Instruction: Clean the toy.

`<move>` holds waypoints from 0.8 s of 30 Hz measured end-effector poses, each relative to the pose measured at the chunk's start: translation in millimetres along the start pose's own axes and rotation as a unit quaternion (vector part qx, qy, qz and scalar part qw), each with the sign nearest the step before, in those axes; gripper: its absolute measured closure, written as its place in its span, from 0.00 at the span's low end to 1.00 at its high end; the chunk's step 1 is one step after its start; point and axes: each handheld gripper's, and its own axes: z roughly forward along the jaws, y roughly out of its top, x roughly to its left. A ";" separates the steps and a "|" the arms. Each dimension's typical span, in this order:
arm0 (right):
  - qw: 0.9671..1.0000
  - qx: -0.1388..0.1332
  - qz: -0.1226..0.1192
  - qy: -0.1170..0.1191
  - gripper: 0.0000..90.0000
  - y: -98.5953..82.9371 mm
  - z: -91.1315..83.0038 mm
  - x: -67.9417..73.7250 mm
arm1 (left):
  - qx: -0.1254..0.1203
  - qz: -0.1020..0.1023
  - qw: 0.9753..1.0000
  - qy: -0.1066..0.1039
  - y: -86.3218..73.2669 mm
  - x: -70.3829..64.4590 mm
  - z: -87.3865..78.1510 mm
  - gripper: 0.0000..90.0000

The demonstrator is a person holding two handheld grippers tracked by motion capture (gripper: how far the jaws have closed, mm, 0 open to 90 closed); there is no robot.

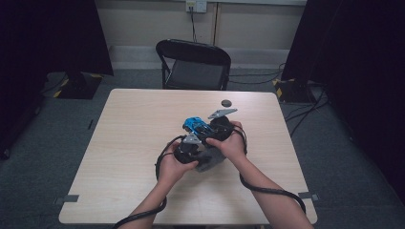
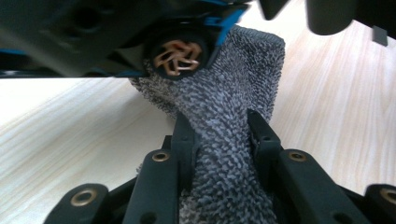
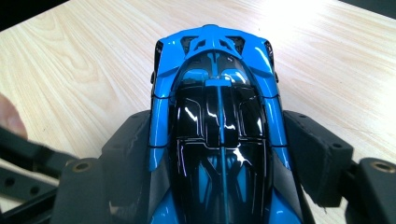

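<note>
A blue and black toy car is clamped by its sides between the jaws of my right gripper, held above the light wooden table. In the high view the car sits just ahead of both hands, with the right gripper behind it. My left gripper is shut on a grey knitted cloth, whose upper end presses against the car's underside by a wheel with a copper-coloured rim. From above, the cloth hangs below the left gripper.
A small dark round disc lies on the table beyond the hands. A black folding chair stands at the far edge. Cables trail from both grippers toward the near edge. Dark curtains and stands flank the table.
</note>
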 end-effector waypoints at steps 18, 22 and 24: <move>1.000 -0.008 0.017 -0.018 0.31 0.0 -13.6 -23.6 | 0.006 -0.010 1.000 0.017 -22.4 17.5 -23.7 0.77; 0.999 -0.003 0.022 -0.028 0.31 -8.1 -21.8 -34.3 | 0.004 -0.017 0.999 0.041 -28.7 31.2 -41.3 0.77; 0.999 -0.001 0.024 -0.033 0.31 -12.9 -24.8 -38.6 | 0.000 -0.020 0.998 0.053 -30.6 37.1 -49.4 0.77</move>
